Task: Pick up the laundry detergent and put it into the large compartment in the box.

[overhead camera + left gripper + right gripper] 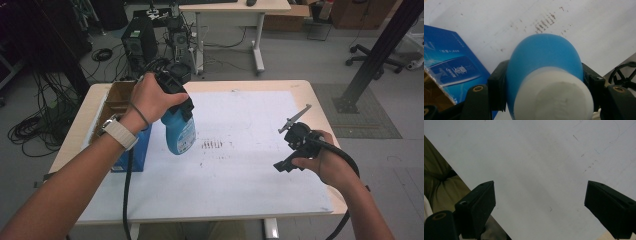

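A blue bottle (pixel 179 132) with a white cap hangs above the white sheet (pixel 250 170), cap end up, beside a blue cardboard box (pixel 131 152). My left gripper (pixel 177 112) is shut on its upper part. In the left gripper view, black pads (pixel 497 92) press both sides of the bottle (pixel 545 57), and the white cap (pixel 554 100) faces the camera. My right gripper (pixel 286 165) hovers low over the right side of the sheet. In the right gripper view that gripper (pixel 540 205) stands wide open with nothing between its jaws.
The blue box (pixel 451 65) stands open-topped at the table's left edge. Dark smudge marks (pixel 212 145) lie mid-sheet. The wooden table (pixel 320 105) ends just beyond the sheet. The person's trousers (pixel 439 182) lie past the near edge. Computer towers and cables stand on the floor behind.
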{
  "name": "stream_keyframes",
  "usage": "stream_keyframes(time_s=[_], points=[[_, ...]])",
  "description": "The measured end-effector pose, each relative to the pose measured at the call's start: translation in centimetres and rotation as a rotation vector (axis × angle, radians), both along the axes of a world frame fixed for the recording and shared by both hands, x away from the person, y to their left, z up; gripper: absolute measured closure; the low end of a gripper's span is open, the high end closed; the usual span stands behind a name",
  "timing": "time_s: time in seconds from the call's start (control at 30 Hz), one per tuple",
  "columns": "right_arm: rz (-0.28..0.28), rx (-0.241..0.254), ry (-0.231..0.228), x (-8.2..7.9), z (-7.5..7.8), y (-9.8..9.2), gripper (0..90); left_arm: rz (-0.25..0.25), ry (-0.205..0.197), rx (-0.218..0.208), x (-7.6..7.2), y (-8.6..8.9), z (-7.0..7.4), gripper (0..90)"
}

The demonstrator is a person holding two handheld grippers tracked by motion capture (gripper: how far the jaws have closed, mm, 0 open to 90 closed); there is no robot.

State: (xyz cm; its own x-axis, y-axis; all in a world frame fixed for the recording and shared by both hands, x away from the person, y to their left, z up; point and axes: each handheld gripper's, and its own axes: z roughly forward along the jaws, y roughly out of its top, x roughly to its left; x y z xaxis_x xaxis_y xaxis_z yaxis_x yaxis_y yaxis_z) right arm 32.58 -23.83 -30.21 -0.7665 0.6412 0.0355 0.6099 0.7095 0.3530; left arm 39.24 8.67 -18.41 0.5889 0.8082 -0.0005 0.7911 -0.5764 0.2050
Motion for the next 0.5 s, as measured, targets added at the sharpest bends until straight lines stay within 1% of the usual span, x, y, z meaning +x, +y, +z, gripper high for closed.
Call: stream_keyframes(time_s=[0.27,0.33,0.47,0.5], points=[[0.004,0.006,-0.006,0.0,0.1,0.0,10.1,0.01,-0.01,-0.015,-0.3,0.2,1.7,37.3],[0.005,0.012,-0.009,0.0,0.1,0.0,10.1,0.018,-0.016,-0.022,-0.4,0.3,2.0,37.3],[0.008,0.011,-0.008,0.0,0.0,0.1,10.1,0.022,-0.011,-0.016,-0.5,0.2,2.5,37.3],[0.008,0.012,-0.008,0.0,0.0,0.1,10.1,0.026,-0.017,-0.021,-0.5,0.3,2.6,37.3]])
